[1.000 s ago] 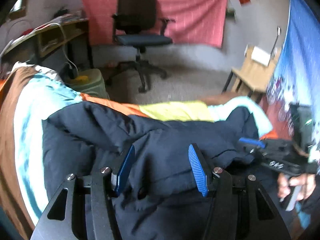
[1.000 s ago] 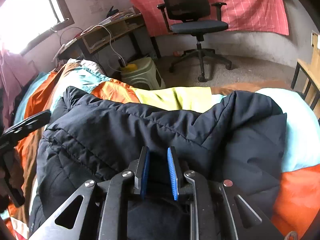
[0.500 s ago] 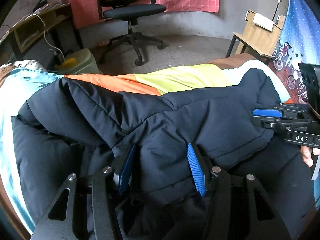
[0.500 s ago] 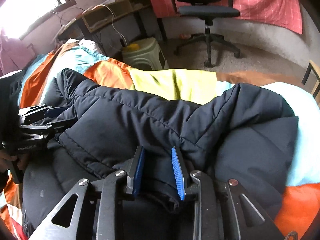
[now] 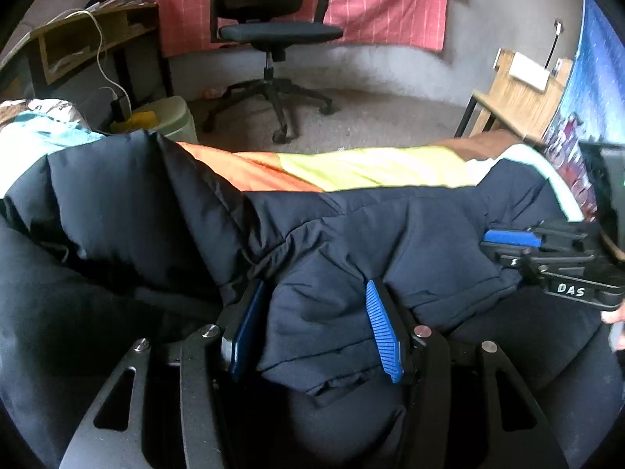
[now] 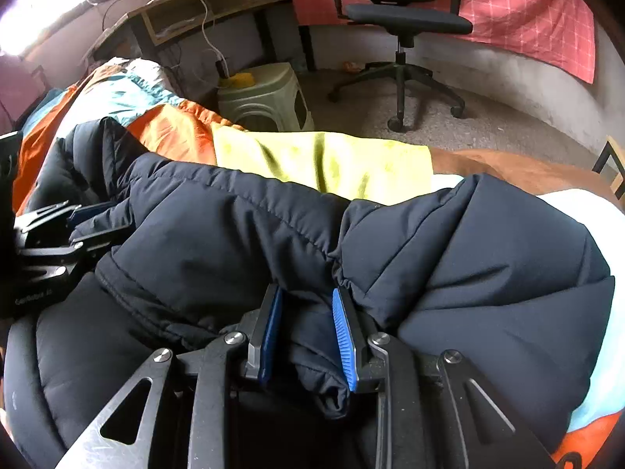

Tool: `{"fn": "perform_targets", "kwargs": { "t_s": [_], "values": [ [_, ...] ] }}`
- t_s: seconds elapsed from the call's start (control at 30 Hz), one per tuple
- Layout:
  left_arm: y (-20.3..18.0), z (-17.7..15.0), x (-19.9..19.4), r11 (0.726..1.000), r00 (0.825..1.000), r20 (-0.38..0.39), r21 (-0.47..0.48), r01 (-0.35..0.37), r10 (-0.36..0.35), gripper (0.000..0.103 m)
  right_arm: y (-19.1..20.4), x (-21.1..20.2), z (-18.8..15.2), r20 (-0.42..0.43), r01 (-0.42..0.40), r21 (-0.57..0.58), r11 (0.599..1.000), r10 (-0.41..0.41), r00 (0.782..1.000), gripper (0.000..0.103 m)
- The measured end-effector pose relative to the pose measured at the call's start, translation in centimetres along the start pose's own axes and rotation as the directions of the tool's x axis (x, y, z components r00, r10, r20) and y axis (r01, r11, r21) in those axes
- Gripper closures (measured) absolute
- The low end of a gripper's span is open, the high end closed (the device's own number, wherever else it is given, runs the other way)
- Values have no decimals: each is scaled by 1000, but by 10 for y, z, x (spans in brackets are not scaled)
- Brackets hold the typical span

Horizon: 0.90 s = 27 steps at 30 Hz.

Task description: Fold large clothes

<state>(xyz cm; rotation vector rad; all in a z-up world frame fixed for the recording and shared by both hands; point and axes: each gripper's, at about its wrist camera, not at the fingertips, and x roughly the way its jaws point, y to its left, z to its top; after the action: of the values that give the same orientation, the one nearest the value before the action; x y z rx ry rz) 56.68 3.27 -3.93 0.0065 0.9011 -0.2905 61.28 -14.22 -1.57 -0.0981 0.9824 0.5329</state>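
Dark puffer jacket [image 5: 351, 242] lying with long axis left-right across frame, folded edge pinched by left gripper [image 5: 312, 328] and right gripper [image 6: 306, 332]. "DAS" readable at right edge.

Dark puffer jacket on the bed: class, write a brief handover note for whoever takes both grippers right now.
Left gripper: shut on a fold of the dark navy quilted puffer jacket.
Right gripper: shut on the same jacket's edge.
Jacket lies on the bed's orange, yellow and white patchwork cover.
Done: one layer folded over the rest.
Left: lay the held edge flat, release, probably finish remaining folds.
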Motion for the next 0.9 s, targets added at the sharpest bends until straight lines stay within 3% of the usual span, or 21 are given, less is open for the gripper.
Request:
{"fn": "perform_targets", "kwargs": {
  "t_s": [0.1,0.27,0.37,0.5,0.63,0.9],
  "values": [
    [8,-3,-17,998,999,29,-50,38,-37,56,-3,-14,-3,39,-39,34,999,38,999,77],
    [1,-9,-40,998,999,28,-52,-30,32,48,5,-46,14,84,-83,54,995,79,993,67],
    [6,-14,-42,995,1000,10,-99,-19,20,47,24,-41,31,58,-143,27,989,141,988,60],
    [8,-17,-41,994,1000,-3,-109,-29,29,46,47,-18,28,-18,-78,-60,995,77,997,58],
    [8,-20,-40,994,999,11,-104,-30,31,45,40,-6,24,-28,-104,-28,994,104,994,58],
    [12,-27,-38,994,999,29,-106,-21,24,44,37,8,17,24,-89,-16,996,89,996,58]
  ]
}}
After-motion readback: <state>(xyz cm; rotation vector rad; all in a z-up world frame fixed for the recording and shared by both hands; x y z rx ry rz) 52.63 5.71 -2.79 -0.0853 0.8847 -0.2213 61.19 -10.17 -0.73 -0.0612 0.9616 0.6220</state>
